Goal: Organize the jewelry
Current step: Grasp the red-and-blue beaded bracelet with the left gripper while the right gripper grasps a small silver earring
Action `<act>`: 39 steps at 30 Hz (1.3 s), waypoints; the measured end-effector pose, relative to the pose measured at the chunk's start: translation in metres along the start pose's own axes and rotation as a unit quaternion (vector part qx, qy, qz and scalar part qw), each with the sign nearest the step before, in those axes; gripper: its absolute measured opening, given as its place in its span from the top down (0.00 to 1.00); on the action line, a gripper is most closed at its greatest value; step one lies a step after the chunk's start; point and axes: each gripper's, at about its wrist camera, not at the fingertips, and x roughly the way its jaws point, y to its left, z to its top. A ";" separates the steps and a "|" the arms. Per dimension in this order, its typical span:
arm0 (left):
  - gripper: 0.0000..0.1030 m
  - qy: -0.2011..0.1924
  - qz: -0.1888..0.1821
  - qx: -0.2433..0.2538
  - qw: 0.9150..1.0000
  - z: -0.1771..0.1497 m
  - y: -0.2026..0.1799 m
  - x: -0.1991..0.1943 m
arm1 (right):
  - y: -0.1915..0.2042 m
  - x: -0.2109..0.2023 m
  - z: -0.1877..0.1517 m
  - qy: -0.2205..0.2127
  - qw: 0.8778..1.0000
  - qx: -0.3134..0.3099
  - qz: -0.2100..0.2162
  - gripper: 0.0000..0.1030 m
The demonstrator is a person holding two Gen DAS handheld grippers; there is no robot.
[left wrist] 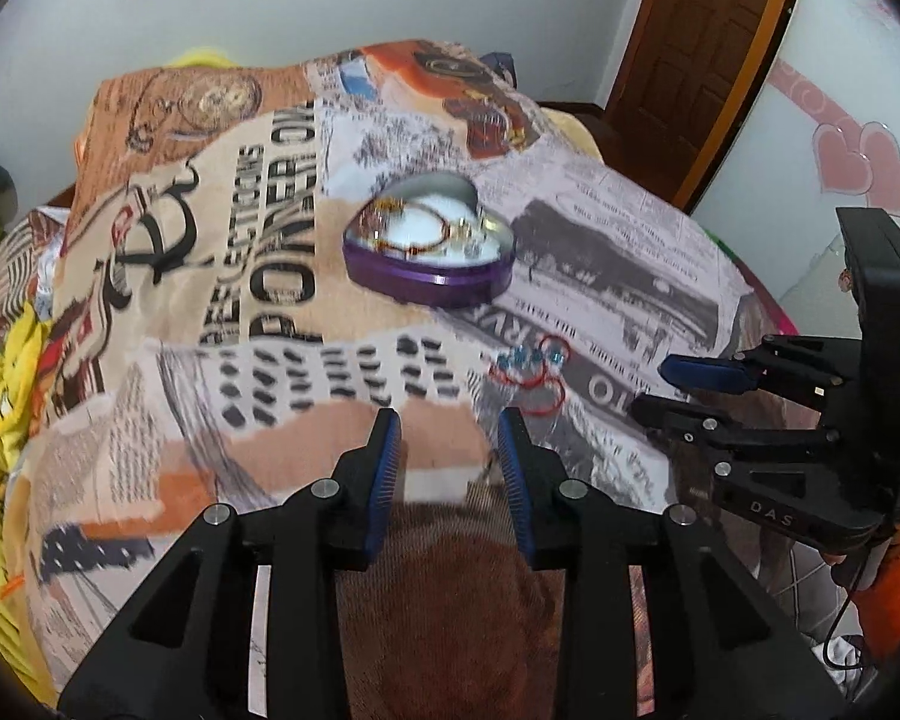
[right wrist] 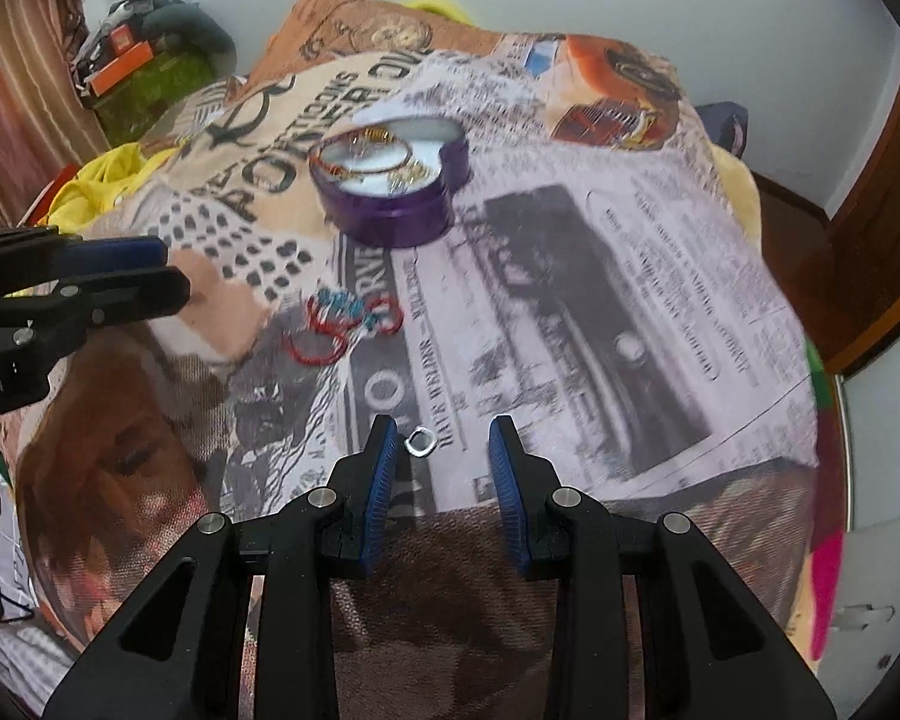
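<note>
My left tool [left wrist: 450, 420] hangs over the bed's printed newspaper-collage blanket [left wrist: 258, 420] with its blue-padded jaws apart and nothing between them, only cloth showing in the gap. Just ahead of its right fingertip, slightly to the right, lie the red wire hoop earrings with turquoise beads [left wrist: 531, 369], resting loose on the blanket and not touched by either pad. Further ahead, well beyond the earrings, sits the open purple heart-shaped metal tin [left wrist: 429, 243], with gold bangles [left wrist: 417, 228] and small pieces I cannot make out lying on its pale lining. My right tool [right wrist: 444, 429] is likewise parted and holds nothing; a small silver ring [right wrist: 420, 441] lies on the blanket between its fingertips, closer to the left pad [right wrist: 381, 468] and seemingly just clear of it, though blur keeps me from being sure. From this tool the same red earrings [right wrist: 348, 324] are ahead and to the left, and the purple tin [right wrist: 390, 180] is further ahead still, its bangles [right wrist: 366, 156] visible inside. Each tool shows in the other's view: the right one [left wrist: 678, 387] comes in from the right edge of the left camera, the left one [right wrist: 168, 276] from the left edge of the right camera, both tips near the earrings from opposite sides.
</note>
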 end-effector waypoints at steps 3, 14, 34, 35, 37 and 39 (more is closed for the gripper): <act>0.68 0.006 -0.002 -0.003 1.000 -0.005 0.001 0.004 | 0.005 0.002 -0.002 -0.006 1.000 -0.008 -0.006 0.72; 0.68 0.007 -0.008 -0.004 1.000 -0.003 0.003 0.009 | 0.015 0.005 -0.009 -0.011 1.000 -0.017 -0.003 0.91; 0.68 0.021 -0.026 -0.006 0.999 0.020 -0.009 0.032 | -0.028 -0.029 0.002 -0.059 0.997 0.040 -0.021 0.91; 0.68 0.025 -0.026 -0.006 0.999 0.021 -0.010 0.036 | -0.030 -0.030 0.003 -0.061 0.997 0.042 -0.022 0.91; 0.68 0.033 -0.027 -0.006 0.999 0.024 -0.012 0.045 | -0.032 -0.031 0.003 -0.065 0.997 0.045 -0.023 0.91; 0.68 0.042 -0.032 -0.006 0.999 0.028 -0.013 0.054 | -0.034 -0.031 0.004 -0.067 0.996 0.046 -0.023 0.91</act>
